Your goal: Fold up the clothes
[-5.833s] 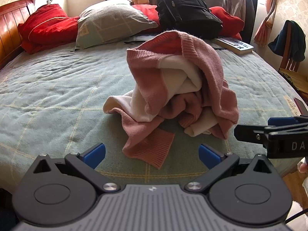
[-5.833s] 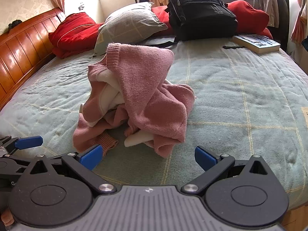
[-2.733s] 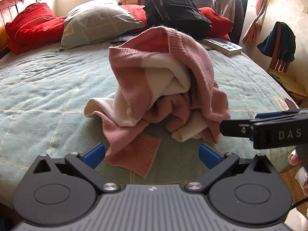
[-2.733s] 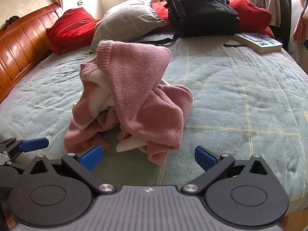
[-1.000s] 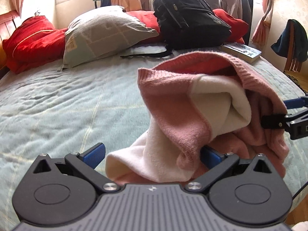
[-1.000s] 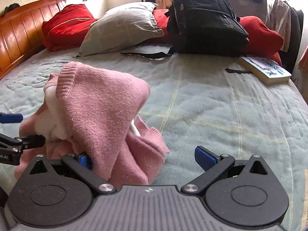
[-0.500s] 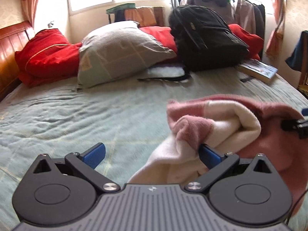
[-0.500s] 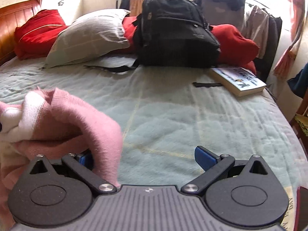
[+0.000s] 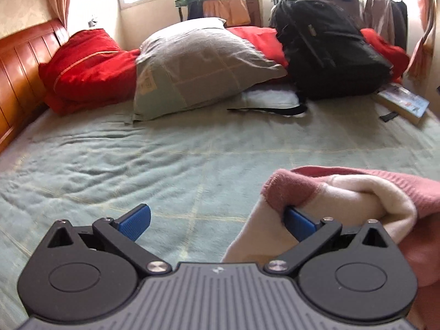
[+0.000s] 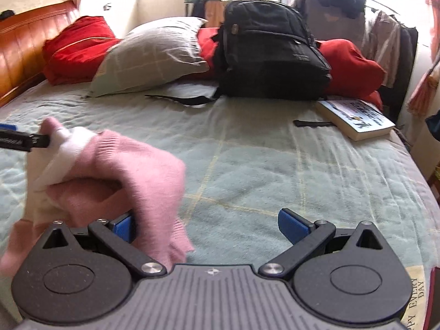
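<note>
A pink and cream knitted sweater [image 9: 357,192] hangs bunched at the lower right of the left wrist view, draped over the right finger [image 9: 299,221] of my left gripper [image 9: 217,220], whose jaws stand wide apart. In the right wrist view the same sweater [image 10: 123,165] lies over the left finger [image 10: 123,227] of my right gripper [image 10: 207,225], also wide open. A dark finger of the left gripper [image 10: 24,140] pokes into the sweater's cream part from the left edge. Neither gripper pinches the cloth.
The pale green checked blanket [image 9: 165,165] covers the bed. At its far side lie a grey pillow [image 9: 203,63], red bedding [image 9: 88,66] and a black backpack [image 10: 269,52] with a loose strap [image 10: 181,99]. A book [image 10: 357,119] lies far right. A wooden headboard [image 9: 19,77] runs along the left.
Both grippers have pushed into the sweater heap from either side and risen. The sweater now hangs across their inner fingers, lower and more to the side in both views.
</note>
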Motion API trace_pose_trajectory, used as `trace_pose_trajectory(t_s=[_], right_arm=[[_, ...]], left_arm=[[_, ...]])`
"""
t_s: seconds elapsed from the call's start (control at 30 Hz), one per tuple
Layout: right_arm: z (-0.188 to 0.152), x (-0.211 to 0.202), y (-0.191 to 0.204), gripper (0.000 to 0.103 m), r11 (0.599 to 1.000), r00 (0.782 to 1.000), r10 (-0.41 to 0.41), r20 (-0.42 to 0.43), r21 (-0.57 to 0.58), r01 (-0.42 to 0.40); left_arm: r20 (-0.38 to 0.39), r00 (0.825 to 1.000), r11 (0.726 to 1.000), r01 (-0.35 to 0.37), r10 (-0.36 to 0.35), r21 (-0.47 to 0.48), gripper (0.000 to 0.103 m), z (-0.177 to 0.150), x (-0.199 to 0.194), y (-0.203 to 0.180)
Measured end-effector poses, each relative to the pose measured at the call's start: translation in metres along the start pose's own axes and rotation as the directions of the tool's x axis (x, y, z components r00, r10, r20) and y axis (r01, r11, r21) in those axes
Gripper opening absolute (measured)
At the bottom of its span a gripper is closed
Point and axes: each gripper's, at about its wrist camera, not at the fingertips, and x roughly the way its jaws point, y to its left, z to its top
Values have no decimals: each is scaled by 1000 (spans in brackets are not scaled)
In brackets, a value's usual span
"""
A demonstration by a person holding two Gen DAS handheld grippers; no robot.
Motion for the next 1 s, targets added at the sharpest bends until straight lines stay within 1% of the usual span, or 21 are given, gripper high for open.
trace_pose_trajectory(t_s=[0.07, 0.13, 0.17, 0.27, 0.3, 0.37, 0.43, 0.5, 0.57, 0.6, 0.67, 0.73, 0.83, 1.0], right_arm=[[-3, -5, 4, 103, 998, 998, 58, -21, -12, -59], [-10, -7, 10, 103, 991, 989, 131, -66, -27, -133], [-14, -6, 13, 103, 989, 987, 140, -84, -39, -143], [-28, 1, 22, 103, 990, 986, 108, -131, -71, -118], [-32, 6, 21, 103, 992, 984, 98, -147, -63, -108], [-40, 16, 12, 103, 994, 979, 103, -174, -7, -106], [-42, 22, 4, 103, 991, 975, 133, -179, 56, -125], [-40, 25, 1, 103, 993, 980, 110, -164, 71, -99], [-38, 28, -3, 103, 998, 989, 38, -144, 59, -29], [-36, 29, -6, 103, 998, 991, 17, -136, 58, -9], [-31, 34, -14, 103, 998, 992, 2, -127, 64, 6], [-25, 41, -19, 103, 998, 993, -17, -119, 60, 25], [-13, 54, -30, 103, 996, 992, -67, -107, 43, 72], [13, 87, -62, 103, 989, 985, -122, -121, 67, 131]], left_arm=[[11, 1000, 1000, 22, -22, 16, 102, -5, -10, -3], [26, 999, 998, 46, -47, 40, 102, -12, -23, -8], [32, 998, 997, 59, -61, 51, 102, -16, -29, -10], [43, 993, 992, 111, -114, 67, 102, -31, -47, -19], [42, 990, 989, 131, -134, 65, 102, -38, -50, -22], [37, 985, 984, 166, -169, 56, 102, -52, -56, -29], [28, 983, 983, 179, -180, 45, 102, -65, -57, -35], [16, 982, 982, 185, -186, 41, 102, -78, -58, -42], [8, 983, 983, 182, -182, 37, 102, -87, -57, -48], [5, 984, 983, 180, -181, 35, 102, -91, -57, -51], [4, 983, 982, 185, -185, 24, 102, -95, -58, -53], [4, 981, 981, 193, -193, 10, 102, -97, -58, -55], [1, 983, 983, 182, -182, 4, 102, -98, -57, -58], [-4, 986, 986, 167, -167, 4, 102, -98, -54, -61]])
